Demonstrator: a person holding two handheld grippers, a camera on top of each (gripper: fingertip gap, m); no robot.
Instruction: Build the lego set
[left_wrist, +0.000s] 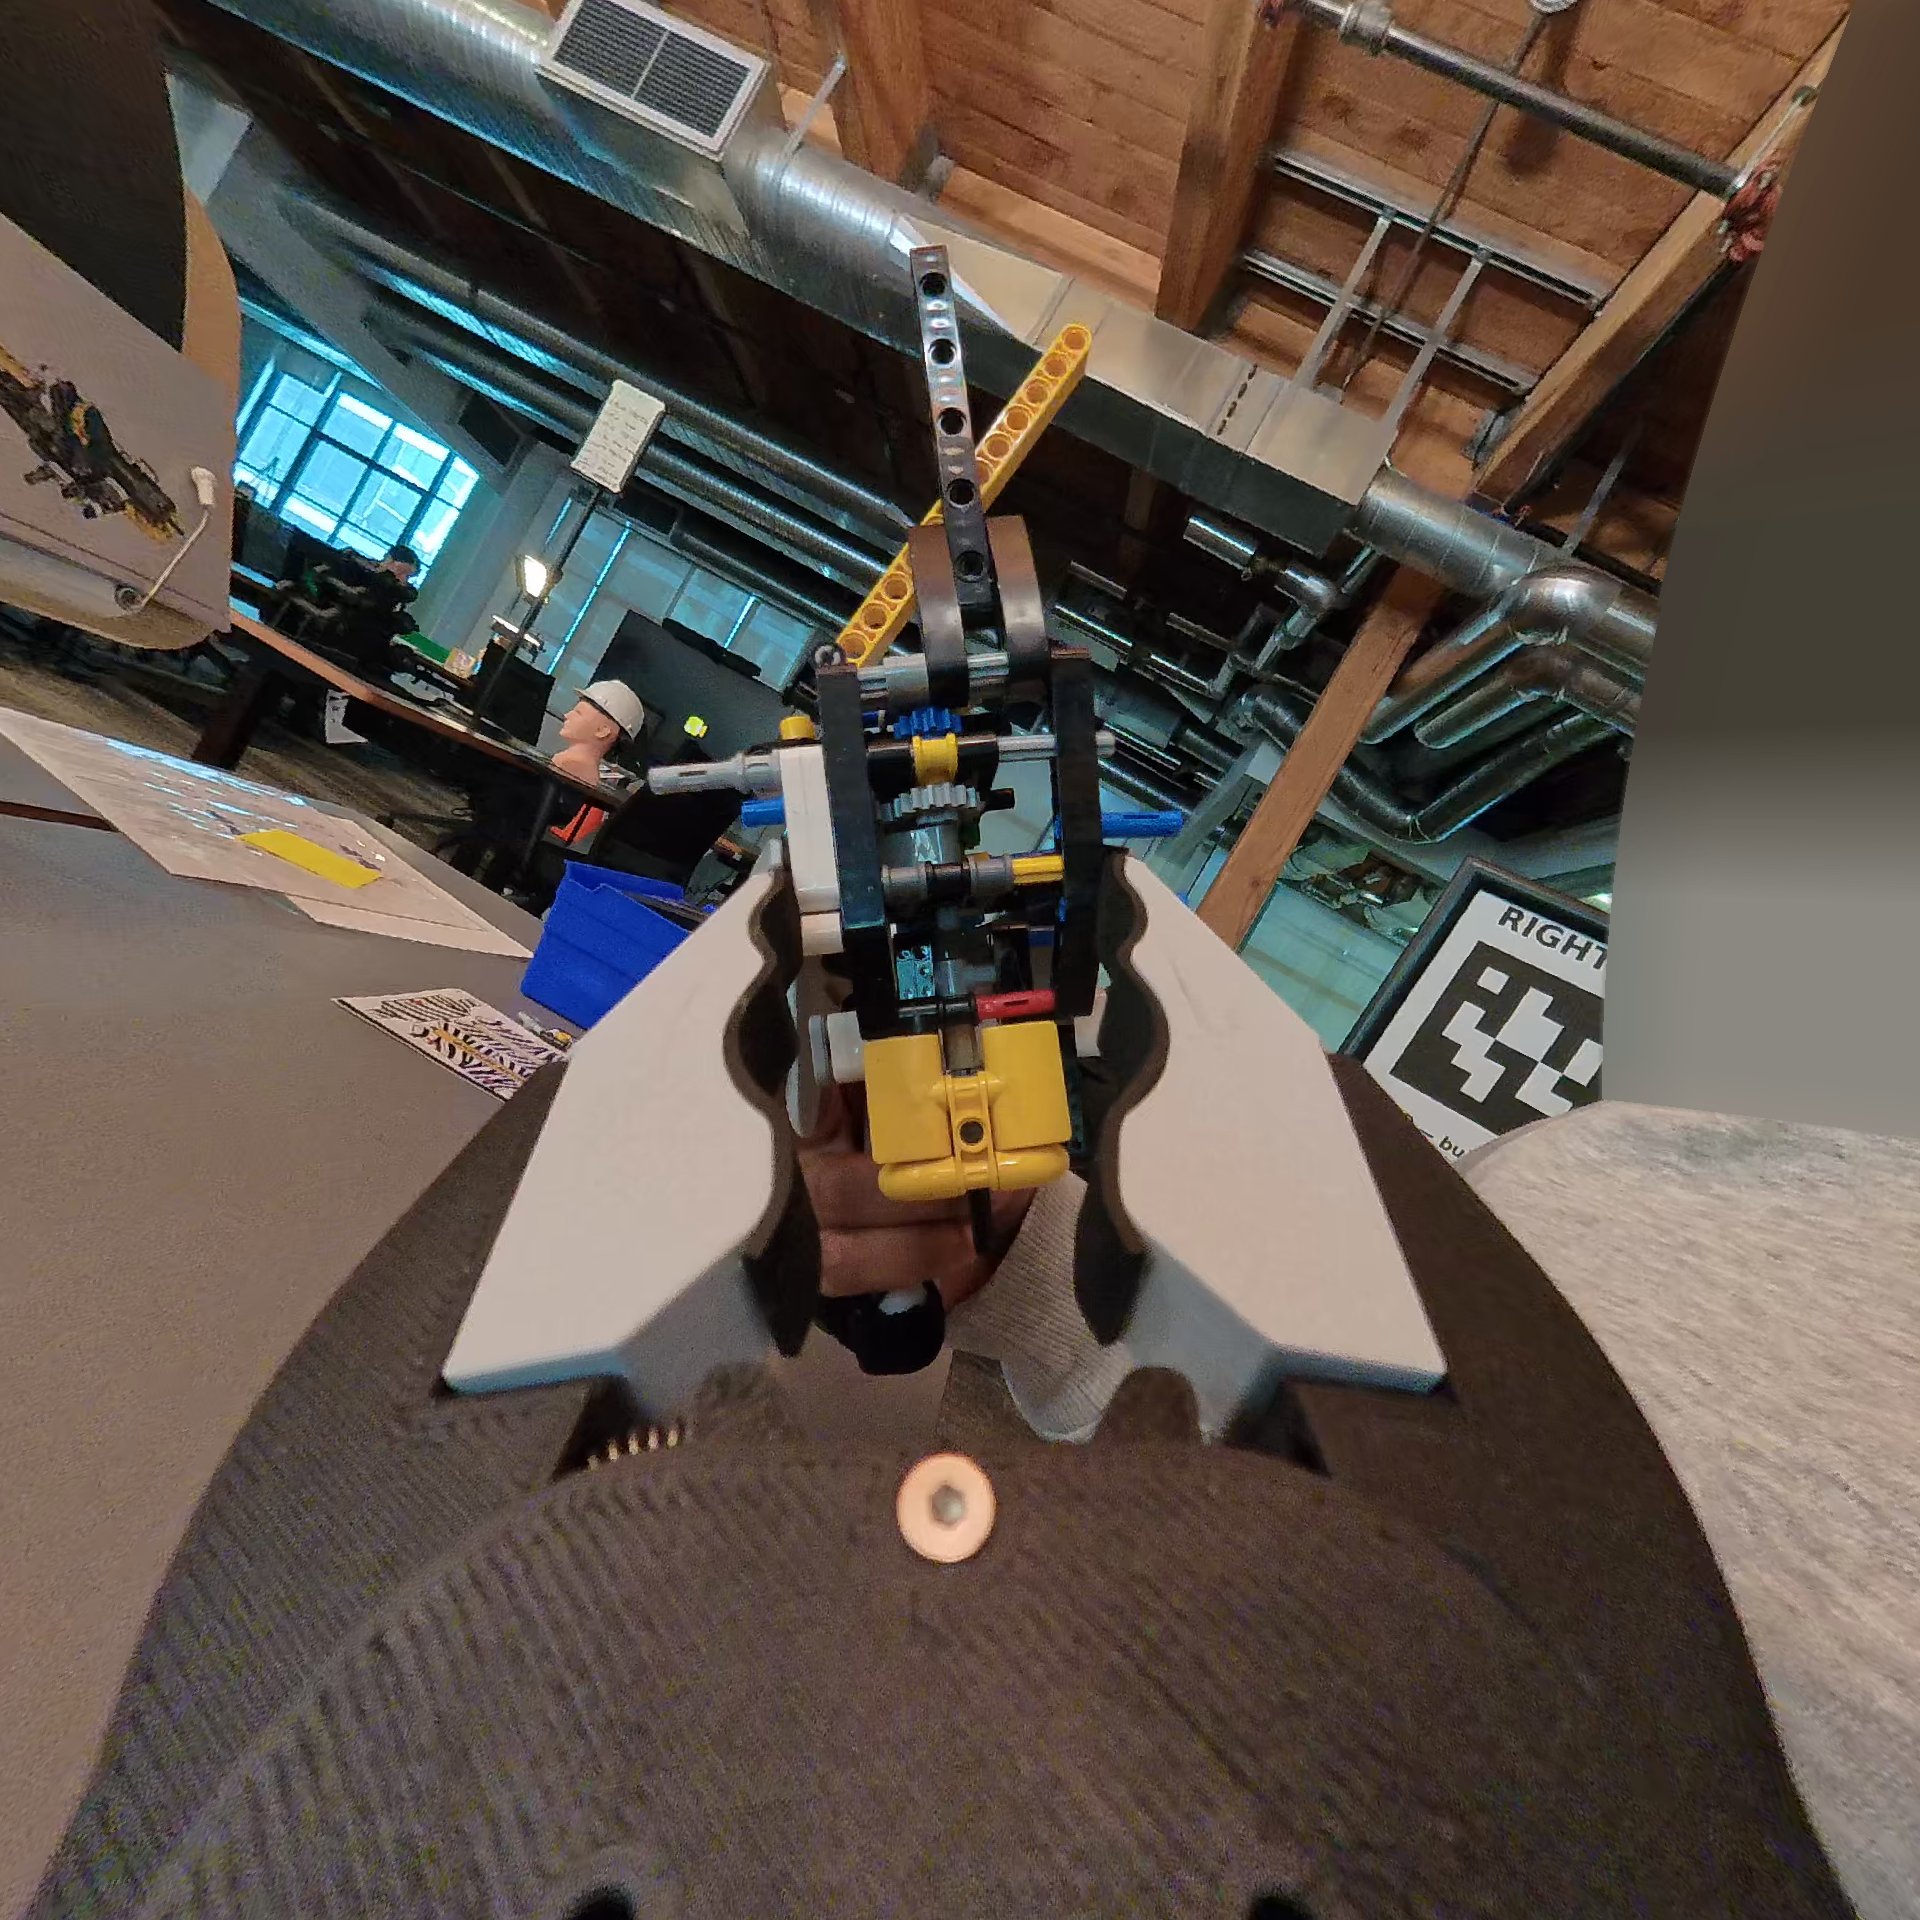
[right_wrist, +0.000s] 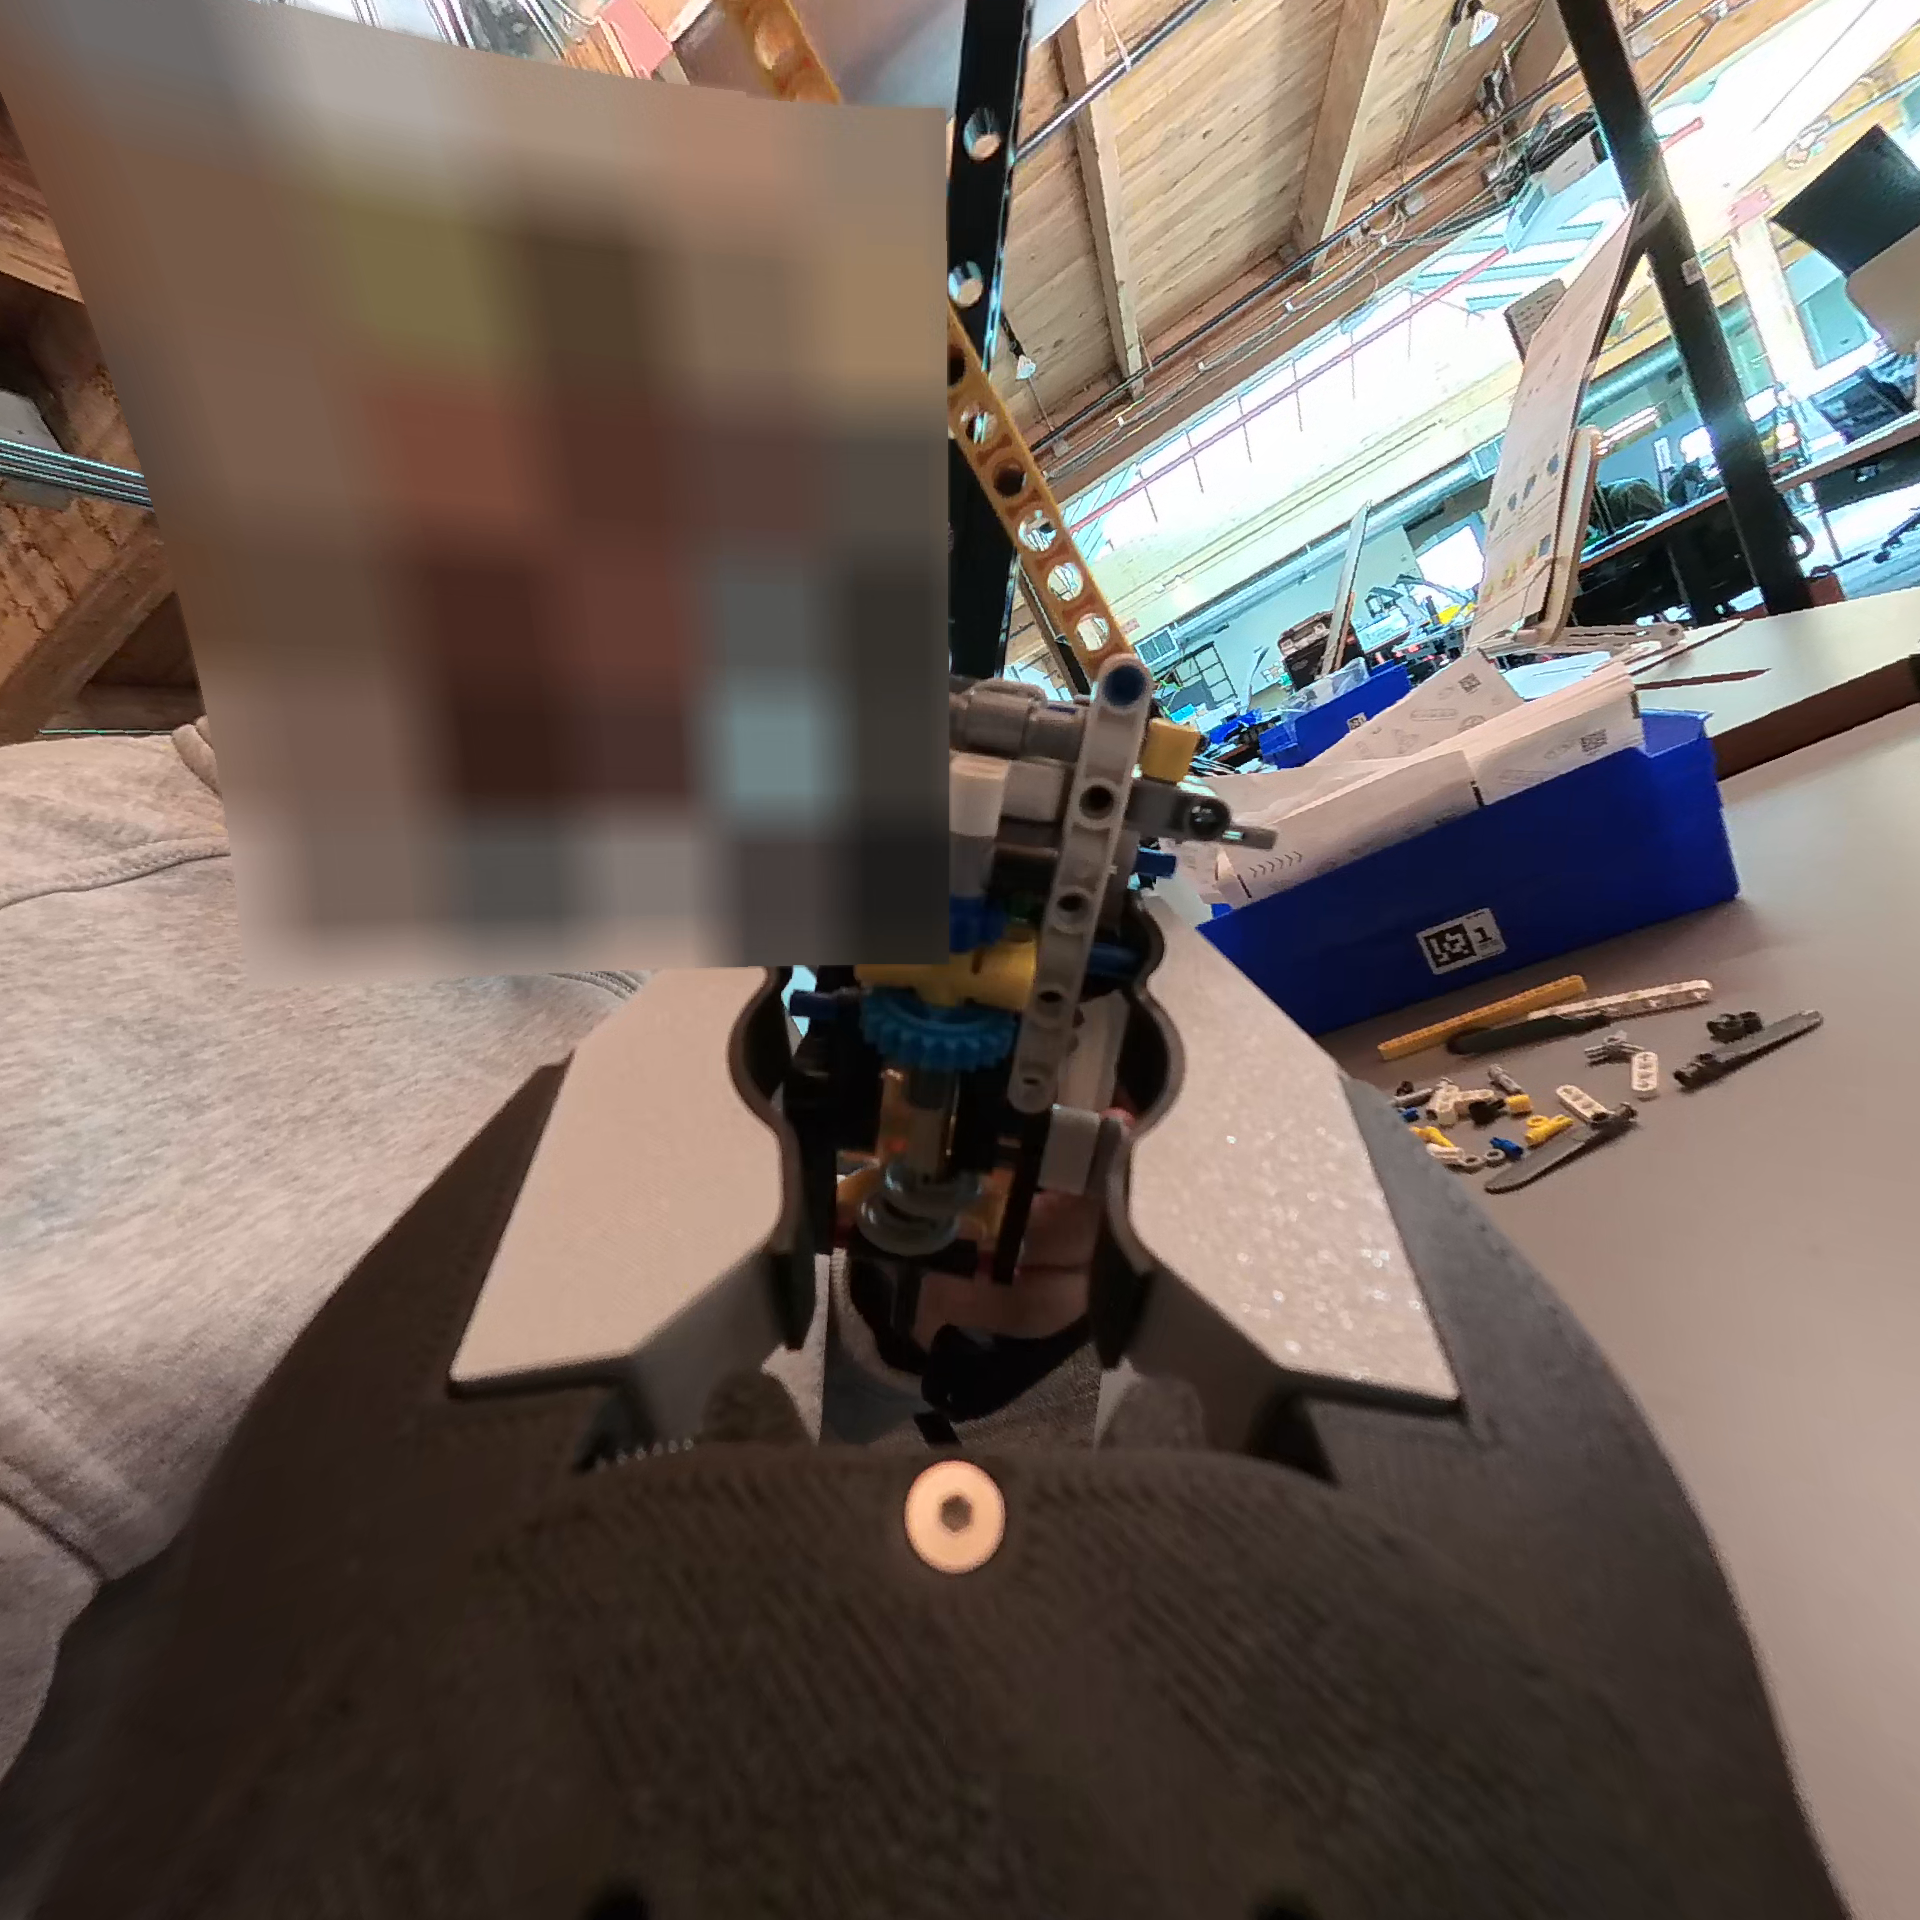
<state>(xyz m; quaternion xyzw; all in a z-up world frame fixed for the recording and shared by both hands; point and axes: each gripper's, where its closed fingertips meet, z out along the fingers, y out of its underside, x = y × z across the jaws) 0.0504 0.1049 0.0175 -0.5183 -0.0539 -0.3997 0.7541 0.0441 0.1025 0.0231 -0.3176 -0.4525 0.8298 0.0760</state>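
Both grippers clamping the same lego assembly (left_wrist: 951, 914), lifted off the table (right_wrist: 1766, 1299) and tilted up toward the ceiling. Left gripper (left_wrist: 945, 935) pinching the black frame across its width, jaws pressing on either flank, yellow block end nearest the camera. Right gripper (right_wrist: 961, 1049) gripping the gear end, blue gear (right_wrist: 925, 1029) and grey liftarm (right_wrist: 1081, 894) sitting between its jaws. Long axis of the build running straight away from each gripper along the fingers, black beam (left_wrist: 951, 436) and yellow beam (left_wrist: 997, 468) sticking out past the tips. Judging as a regrasp or inspection step, not an insertion. Loose parts (right_wrist: 1538, 1091) lying on the table to the right, well apart from the build, near the blue bin (right_wrist: 1507, 894). Right gripper nearer to those parts, so likely needing to release first for the next pick while left holds. Risk: long beams levering the build out of one-sided grip.
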